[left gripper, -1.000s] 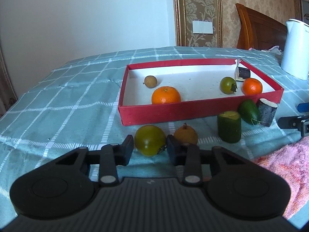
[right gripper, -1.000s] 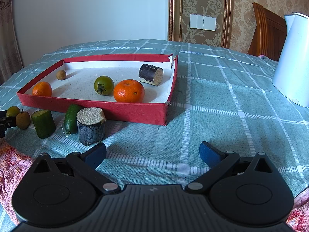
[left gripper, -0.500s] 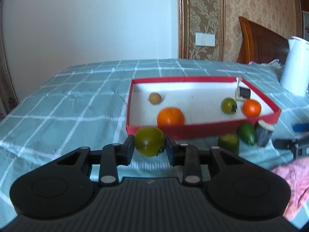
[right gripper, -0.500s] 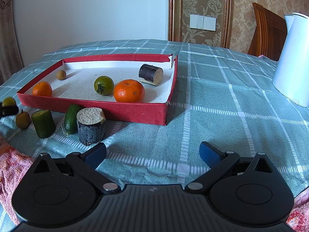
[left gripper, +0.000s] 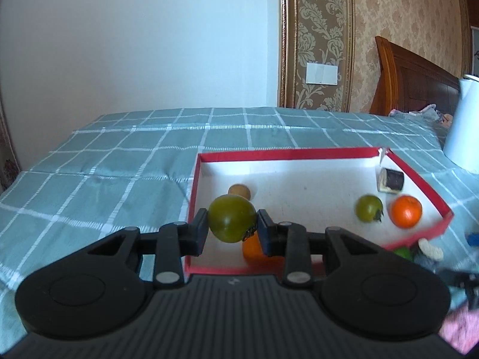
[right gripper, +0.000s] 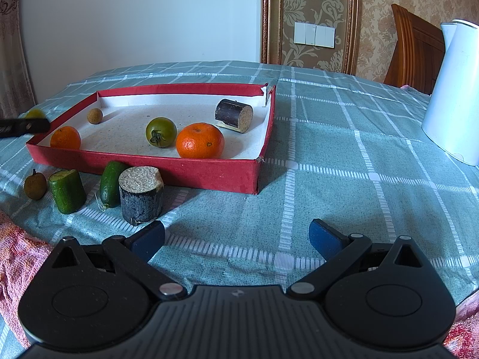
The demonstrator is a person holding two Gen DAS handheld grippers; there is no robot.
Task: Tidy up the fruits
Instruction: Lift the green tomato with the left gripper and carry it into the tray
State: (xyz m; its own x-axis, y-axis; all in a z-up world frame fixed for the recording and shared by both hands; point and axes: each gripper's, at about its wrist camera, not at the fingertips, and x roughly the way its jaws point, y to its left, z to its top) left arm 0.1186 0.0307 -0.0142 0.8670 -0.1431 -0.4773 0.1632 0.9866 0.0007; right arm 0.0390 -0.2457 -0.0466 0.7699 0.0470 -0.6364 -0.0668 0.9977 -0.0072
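Observation:
My left gripper (left gripper: 232, 229) is shut on a green tomato (left gripper: 231, 222) and holds it in the air over the near left corner of the red box (left gripper: 419, 181). Inside the box lie another green tomato (left gripper: 368, 208), two oranges (left gripper: 406, 211) (right gripper: 200, 140), a small brown fruit (left gripper: 239, 192) and a dark sugarcane piece (left gripper: 391, 180). In front of the box on the cloth stand a sugarcane stump (right gripper: 140, 194), two cucumber pieces (right gripper: 67, 191) (right gripper: 111, 183) and a brown fruit (right gripper: 35, 185). My right gripper (right gripper: 236, 237) hangs open above the cloth, with nothing between its fingers.
A white kettle (right gripper: 455, 95) stands on the checked tablecloth (right gripper: 344, 137) at the right. A pink towel (right gripper: 16, 257) lies at the near left. A wooden chair (right gripper: 414, 48) stands behind the table.
My left gripper has lifted the green tomato off the cloth and carried it up and forward over the box's near edge. The right gripper has kept still.

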